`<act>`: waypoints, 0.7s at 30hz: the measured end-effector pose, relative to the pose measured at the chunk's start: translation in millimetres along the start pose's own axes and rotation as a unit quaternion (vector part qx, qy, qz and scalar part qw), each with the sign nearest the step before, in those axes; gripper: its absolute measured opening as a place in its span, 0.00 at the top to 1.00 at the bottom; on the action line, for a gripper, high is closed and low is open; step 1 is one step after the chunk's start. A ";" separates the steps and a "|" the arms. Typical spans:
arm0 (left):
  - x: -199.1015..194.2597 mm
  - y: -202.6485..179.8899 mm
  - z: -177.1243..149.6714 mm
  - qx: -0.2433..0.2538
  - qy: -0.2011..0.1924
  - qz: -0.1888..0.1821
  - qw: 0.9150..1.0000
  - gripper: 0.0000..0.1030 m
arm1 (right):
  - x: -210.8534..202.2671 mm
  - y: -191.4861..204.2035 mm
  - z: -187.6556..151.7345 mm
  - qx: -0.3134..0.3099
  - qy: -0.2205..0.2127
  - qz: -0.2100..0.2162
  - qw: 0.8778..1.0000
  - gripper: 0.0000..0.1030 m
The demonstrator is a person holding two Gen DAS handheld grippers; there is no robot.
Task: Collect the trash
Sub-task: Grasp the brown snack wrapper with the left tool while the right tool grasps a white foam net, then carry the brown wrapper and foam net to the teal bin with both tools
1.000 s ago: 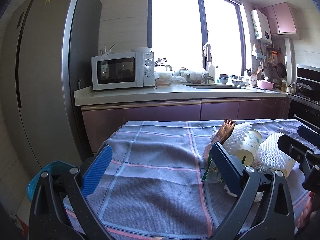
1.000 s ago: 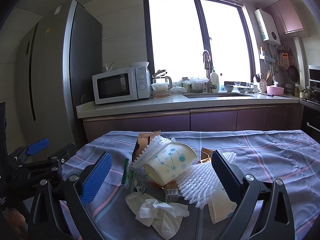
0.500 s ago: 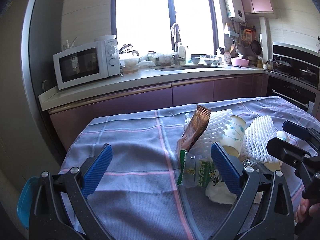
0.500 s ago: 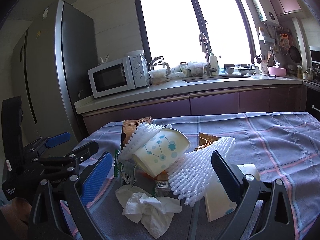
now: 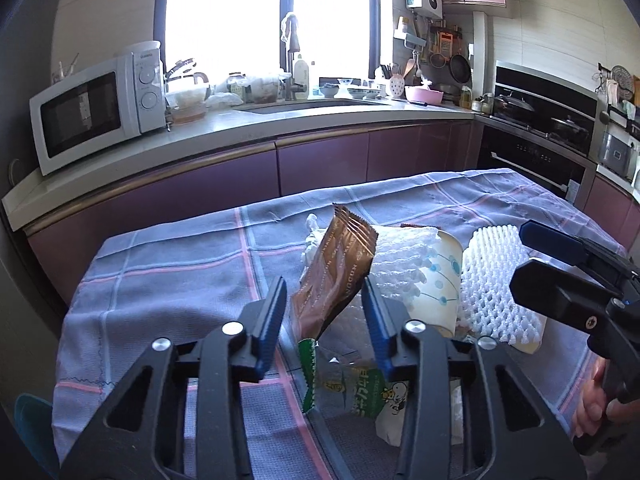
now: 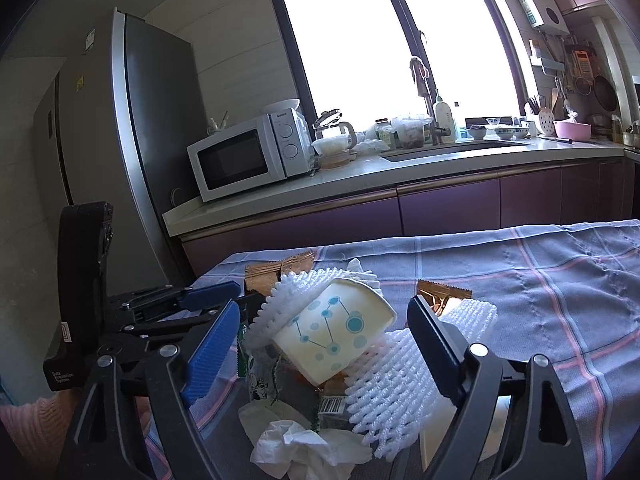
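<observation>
A heap of trash lies on the plaid tablecloth. It holds a brown snack wrapper, a dotted paper cup, white foam nets, a green snack bag and a crumpled tissue. My left gripper is closing. The upright brown wrapper stands between its blue pads, with a thin gap still showing on each side. My right gripper is wide and also closing, its jaws either side of the paper cup without touching it. In each wrist view the other gripper shows at the edge of the picture.
Behind the table runs a kitchen counter with a microwave and a sink; a tall fridge stands at the left. A teal bin shows below the table's left edge. An oven front is at the right.
My left gripper swung right from the bare cloth to the heap, and its jaws narrowed around the brown wrapper. My right gripper came closer to the paper cup, its jaws a little narrower.
</observation>
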State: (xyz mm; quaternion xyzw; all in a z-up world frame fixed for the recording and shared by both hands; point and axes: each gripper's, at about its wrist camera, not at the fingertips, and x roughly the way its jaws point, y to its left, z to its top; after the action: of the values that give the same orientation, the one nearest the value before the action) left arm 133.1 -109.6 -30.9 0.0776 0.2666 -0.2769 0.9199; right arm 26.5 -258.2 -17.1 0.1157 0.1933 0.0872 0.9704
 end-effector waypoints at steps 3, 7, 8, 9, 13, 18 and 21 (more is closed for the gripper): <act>10.6 4.7 0.3 -0.014 0.007 -0.012 1.000 0.92 | 11.1 1.7 5.3 0.009 0.012 0.023 1.000 0.30; 11.0 15.7 -3.0 -0.035 0.006 -0.021 0.999 0.98 | 31.2 5.5 10.1 0.018 0.035 0.044 0.998 0.42; 11.6 17.7 -2.6 -0.040 0.004 -0.021 0.999 0.98 | 35.7 6.5 11.3 0.021 0.041 0.049 0.998 0.43; 5.7 21.4 -3.2 -0.045 0.003 -0.019 0.999 0.98 | 40.8 7.7 12.4 0.023 0.046 0.052 0.997 0.45; -12.0 37.5 -1.4 -0.064 -0.014 -0.014 0.998 0.98 | 59.2 10.9 14.3 0.036 0.073 0.056 0.995 0.58; -38.3 64.3 -4.0 -0.096 -0.028 0.001 0.995 0.98 | 69.9 8.6 10.2 0.056 0.090 0.063 0.992 0.88; -56.0 78.2 -7.4 -0.109 -0.037 0.014 0.993 0.98 | 66.4 9.1 12.7 0.060 0.080 0.071 0.992 0.90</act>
State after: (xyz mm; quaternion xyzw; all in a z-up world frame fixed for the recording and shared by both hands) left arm 133.4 -15.9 -7.6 -0.0299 0.2599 -0.2361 0.9359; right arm 90.8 -237.7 -26.8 0.1795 0.2669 0.1527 0.9345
